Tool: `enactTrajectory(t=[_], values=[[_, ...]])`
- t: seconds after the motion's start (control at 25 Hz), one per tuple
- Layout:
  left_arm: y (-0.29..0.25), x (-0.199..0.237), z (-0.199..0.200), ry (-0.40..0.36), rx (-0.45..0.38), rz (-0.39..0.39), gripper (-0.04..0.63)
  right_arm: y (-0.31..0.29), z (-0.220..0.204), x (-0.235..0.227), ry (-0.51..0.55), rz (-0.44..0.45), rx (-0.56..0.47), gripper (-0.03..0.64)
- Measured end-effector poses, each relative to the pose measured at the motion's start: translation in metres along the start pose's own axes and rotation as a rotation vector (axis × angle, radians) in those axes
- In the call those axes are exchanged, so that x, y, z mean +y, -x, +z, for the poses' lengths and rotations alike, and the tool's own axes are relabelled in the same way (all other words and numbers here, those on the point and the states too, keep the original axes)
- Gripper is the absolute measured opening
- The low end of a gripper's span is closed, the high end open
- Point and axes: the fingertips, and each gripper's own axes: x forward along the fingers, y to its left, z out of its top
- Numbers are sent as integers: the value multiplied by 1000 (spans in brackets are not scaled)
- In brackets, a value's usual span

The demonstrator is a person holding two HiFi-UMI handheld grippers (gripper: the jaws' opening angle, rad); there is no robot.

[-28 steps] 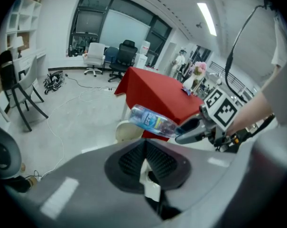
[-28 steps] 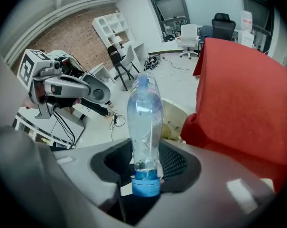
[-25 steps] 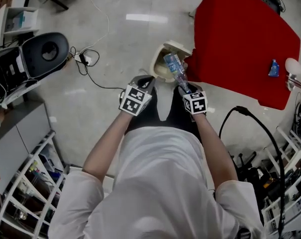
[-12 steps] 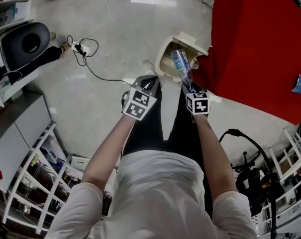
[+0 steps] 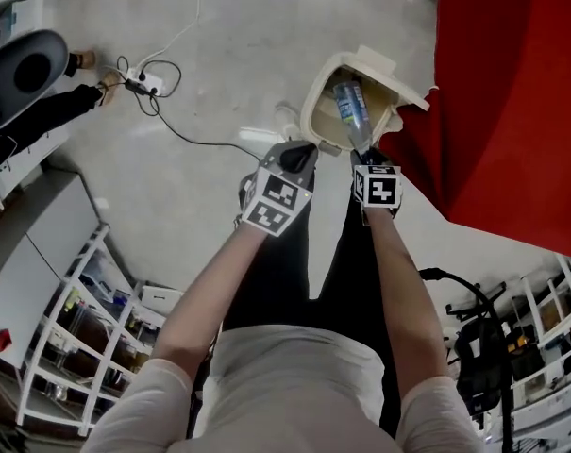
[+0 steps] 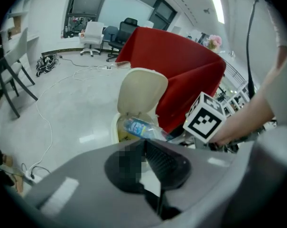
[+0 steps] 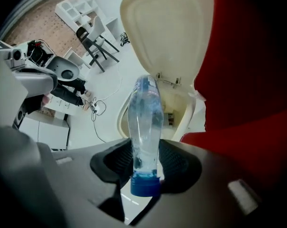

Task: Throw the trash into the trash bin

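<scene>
Bottle (image 5: 349,111): pinched near its cap by right gripper (image 5: 362,157), body over open bin (image 5: 313,111) at 12 o'clock.
Left gripper (image 5: 299,155): jaws pressed together, empty.
Risk: if released off-centre, the bottle may clip the bin's rim or lid (image 7: 167,32) and bounce onto the floor (image 5: 219,64).

Bare left forearm (image 5: 209,291) and right forearm (image 5: 394,291) stretched forward and down, side by side, left gripper (image 5: 299,151) angled downward, jaws pressed together, empty, right gripper (image 5: 362,157) pointing steeply down, jaws clamped on the cap end of a bottle (image 5: 349,107)
</scene>
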Motion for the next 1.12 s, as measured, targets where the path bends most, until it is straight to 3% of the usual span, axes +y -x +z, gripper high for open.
enactTrajectory(t=[0.24, 0.6, 0.92, 1.12], values=[[-10, -3, -23, 10, 57, -17, 5, -17, 2, 1, -21, 11, 1, 180], [5, -8, -25, 13, 45, 4, 5, 9, 0, 11, 18, 41, -14, 196], [51, -33, 18, -11, -8, 28, 5, 84, 7, 26, 65, 78, -93, 194], [96, -54, 44, 5, -26, 27, 5, 158, 27, 50, 119, 100, -163, 125]])
